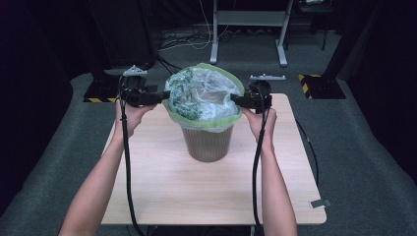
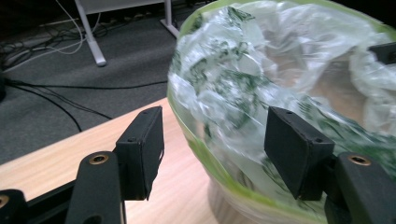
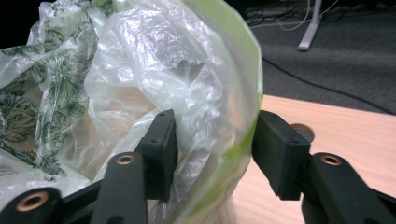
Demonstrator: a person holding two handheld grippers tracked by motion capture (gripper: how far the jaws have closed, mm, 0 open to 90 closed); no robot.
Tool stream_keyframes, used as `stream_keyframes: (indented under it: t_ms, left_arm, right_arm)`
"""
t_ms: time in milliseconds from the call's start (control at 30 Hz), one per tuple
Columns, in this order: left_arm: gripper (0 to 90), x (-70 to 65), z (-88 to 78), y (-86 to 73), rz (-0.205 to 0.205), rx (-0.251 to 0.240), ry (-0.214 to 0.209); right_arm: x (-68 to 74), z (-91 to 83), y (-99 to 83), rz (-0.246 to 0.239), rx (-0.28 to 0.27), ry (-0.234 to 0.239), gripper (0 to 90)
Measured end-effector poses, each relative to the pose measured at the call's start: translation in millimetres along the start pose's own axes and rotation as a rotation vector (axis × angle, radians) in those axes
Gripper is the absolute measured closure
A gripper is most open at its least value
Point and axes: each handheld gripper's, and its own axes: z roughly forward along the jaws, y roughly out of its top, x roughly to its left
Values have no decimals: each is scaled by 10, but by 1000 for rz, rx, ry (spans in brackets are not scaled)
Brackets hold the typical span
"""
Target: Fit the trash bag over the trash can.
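While the light wooden table point(image 1: 162, 191) takes up the middle of the dark carpeted floor point(image 1: 373, 162), your work sits toward its far half: a brown ribbed bin point(image 1: 207, 143) standing upright, lined with a clear plastic bag point(image 1: 204, 96) that has a green edge and a green leaf print on its left side. The bag's mouth is folded out over the bin's rim and billows up above it. You hold the left gripper point(image 1: 160, 97) at the left side of the bag's mouth, and in the left gripper view its jaws stand apart, one outside the bag over the table, the other against the printed film, with the green edge between them and neither pad pressing on it. Your right gripper point(image 1: 236, 101) meets the bag at the right side; in the right gripper view point(image 3: 212, 140) its jaws straddle the green edge, one inside the bag and one outside, close to the film but not clamped on it. Beyond the table, a grey metal stand point(image 1: 248, 29) rests on the floor.
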Motion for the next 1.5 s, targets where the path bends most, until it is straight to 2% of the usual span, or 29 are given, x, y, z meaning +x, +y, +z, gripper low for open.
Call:
stream_keyframes:
  t_ms: [67, 167, 200, 233, 267, 300, 333, 367, 400, 467, 600, 667, 700, 767, 833, 867, 900, 933, 967, 1000, 1033, 1133, 1167, 1300, 1500]
  left_arm:
    - [372, -10, -3, -12, 0, 3, 2]
    - [377, -21, 15, -57, -7, 32, 7]
    - [407, -18, 27, -73, -5, 38, 6]
    - [473, -13, 41, -83, 11, 49, 6]
    - [629, -6, 68, -89, 18, 64, -7]
    - [706, -6, 68, -89, 18, 64, -7]
    - [767, -13, 116, -89, 43, 86, -9]
    - [818, -13, 116, -89, 43, 86, -9]
    - [818, -16, 140, -86, 54, 94, -10]
    - [898, -17, 190, -71, 83, 103, 20]
    - [900, 27, 274, -60, 91, 102, 47]
    - [900, 65, 323, -59, 89, 99, 58]
    - [900, 115, 377, -56, 73, 94, 60]
    - [900, 136, 398, -53, 67, 91, 63]
    - [900, 188, 455, -41, 52, 88, 78]
    - [900, 248, 514, -23, 30, 78, 86]
    - [899, 248, 514, -23, 30, 78, 86]
    - [898, 289, 548, -12, 14, 64, 72]
    - [896, 289, 548, -12, 14, 64, 72]
    - [883, 305, 569, -2, 12, 73, 77]
    - [853, 317, 576, 2, 0, 72, 57]
    - [710, 311, 524, -9, -21, 64, 41]
    - [645, 304, 494, -15, -31, 57, 48]
    - [512, 321, 333, -51, -71, 11, 18]
    - [449, 250, 118, -113, -58, -45, -5]
  right_arm:
    - [3, 5, -8, 4, 3, 5, 485]
    - [22, 15, -21, -2, 24, 6, 466]
    - [29, 19, -33, -6, 34, 7, 453]
    - [35, 23, -51, -9, 47, 13, 432]
    - [38, -2, -81, -1, 46, 35, 408]
    - [38, -2, -81, -1, 46, 35, 408]
    - [50, -48, -103, -4, 28, 57, 371]
    - [50, -48, -103, -4, 28, 57, 371]
    - [58, -66, -108, -6, 21, 68, 361]
    - [83, -158, -104, -18, -17, 83, 329]
    - [88, -338, -56, -19, -88, 106, 282]
    - [85, -411, -20, -24, -106, 100, 283]
    - [74, -448, 7, -29, -115, 87, 298]
    - [60, -459, 22, -28, -111, 78, 300]
    - [29, -452, 34, -21, -102, 67, 341]
    - [21, -440, 35, -19, -97, 63, 344]
    - [21, -440, 35, -19, -97, 63, 344]
    - [14, -399, 36, -16, -83, 62, 359]
    - [14, -399, 36, -16, -83, 62, 359]
    - [17, -336, 39, -20, -59, 54, 378]
    - [20, -309, 40, -22, -50, 49, 390]
    - [34, -203, 44, -30, -11, 24, 398]
    - [35, -172, 43, -32, 0, 19, 401]
    - [27, -84, 23, -21, 19, 12, 404]
    - [-8, 4, -34, 3, 28, 25, 384]
